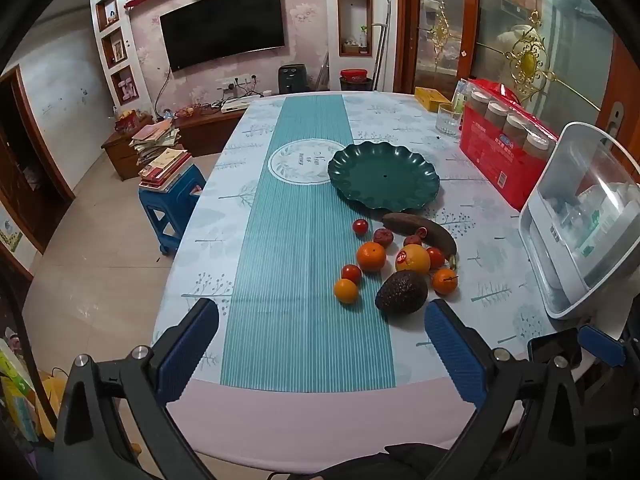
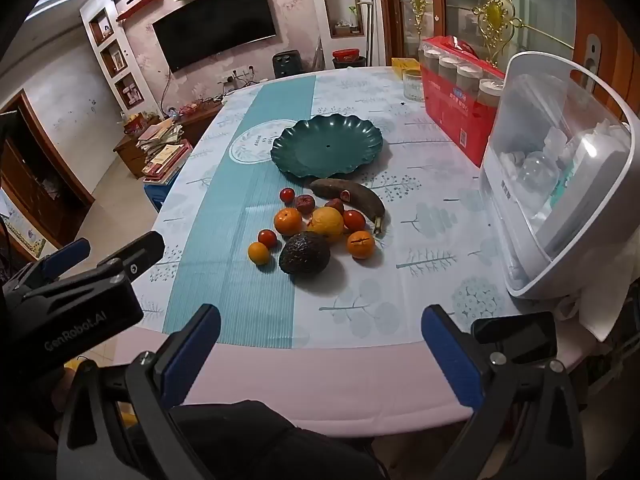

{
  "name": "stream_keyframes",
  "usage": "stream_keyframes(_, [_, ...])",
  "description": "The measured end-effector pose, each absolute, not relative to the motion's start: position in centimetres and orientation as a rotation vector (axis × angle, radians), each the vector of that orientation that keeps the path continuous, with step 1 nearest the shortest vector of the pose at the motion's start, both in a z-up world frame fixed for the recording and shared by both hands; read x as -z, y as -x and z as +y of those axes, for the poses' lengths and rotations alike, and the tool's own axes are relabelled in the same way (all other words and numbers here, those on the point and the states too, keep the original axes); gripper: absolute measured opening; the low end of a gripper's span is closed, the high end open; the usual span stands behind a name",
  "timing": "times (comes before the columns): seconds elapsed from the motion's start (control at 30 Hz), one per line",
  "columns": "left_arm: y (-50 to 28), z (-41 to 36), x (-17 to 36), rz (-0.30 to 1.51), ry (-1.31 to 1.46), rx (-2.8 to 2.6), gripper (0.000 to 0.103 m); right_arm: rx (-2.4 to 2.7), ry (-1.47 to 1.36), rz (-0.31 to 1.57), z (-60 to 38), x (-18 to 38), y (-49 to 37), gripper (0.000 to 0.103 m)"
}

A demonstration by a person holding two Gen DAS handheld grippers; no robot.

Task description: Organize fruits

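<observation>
Green scalloped plate sat bare beyond clustered fruits; left gripper and right gripper both gaped wide, holding nothing

The plate is set on the table; the fruits are clustered just nearer, the box at right.

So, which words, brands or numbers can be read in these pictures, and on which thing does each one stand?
"GenRobot.AI": on the black body of the left gripper, seen in the right wrist view.
Red gift box with jars: white print and a barcode, too blurred to read.
Round white emblem on the teal table runner: small lettering, unreadable.
Sticker on the large yellow-orange citrus: unreadable.
</observation>
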State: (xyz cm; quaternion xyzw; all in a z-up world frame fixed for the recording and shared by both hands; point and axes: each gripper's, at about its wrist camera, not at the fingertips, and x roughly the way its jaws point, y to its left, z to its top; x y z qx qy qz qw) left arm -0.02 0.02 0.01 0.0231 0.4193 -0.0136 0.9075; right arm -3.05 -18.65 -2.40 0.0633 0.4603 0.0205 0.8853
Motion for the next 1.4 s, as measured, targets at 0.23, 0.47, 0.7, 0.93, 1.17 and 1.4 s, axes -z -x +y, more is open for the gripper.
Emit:
stream_keyframes(0.23, [0.1,0.1,-0.1,0.867,-0.039,0.019,0.102,-0.047,-0.135,0.962,-18.6,2.5,2.6,0.101])
stream_keyframes(0.47, [-1.2,0.4,-0.2,0.874,-0.033,0.023,0.102,-0.048,-0.136,0.974,-18.9,3.1,2.4,0.101])
stream_keyframes(0.7, [-1.7,0.7,0.1,0.884,-0.026,0.028,0.102,-0.040,-0.143,0.989,-18.3,3.1,1.3,0.101])
stream_keyframes(0.93, [-2.4,1.2,0.5,0.885,-0.009,0.047,0.102,-0.051,-0.156,0.993,-18.0,3.4,0.9,0.101])
stream_keyframes(1.17, [-2.8,1.8,0.5,0.872,-0.004,0.055,0.102,-0.049,-0.164,0.980,-17.5,3.3,0.6,0.101])
stream_keyframes(1.4, [-3.0,2.4,0.5,0.872,-0.008,0.077,0.102,-0.033,-0.182,0.971,-17.2,3.1,0.9,0.101])
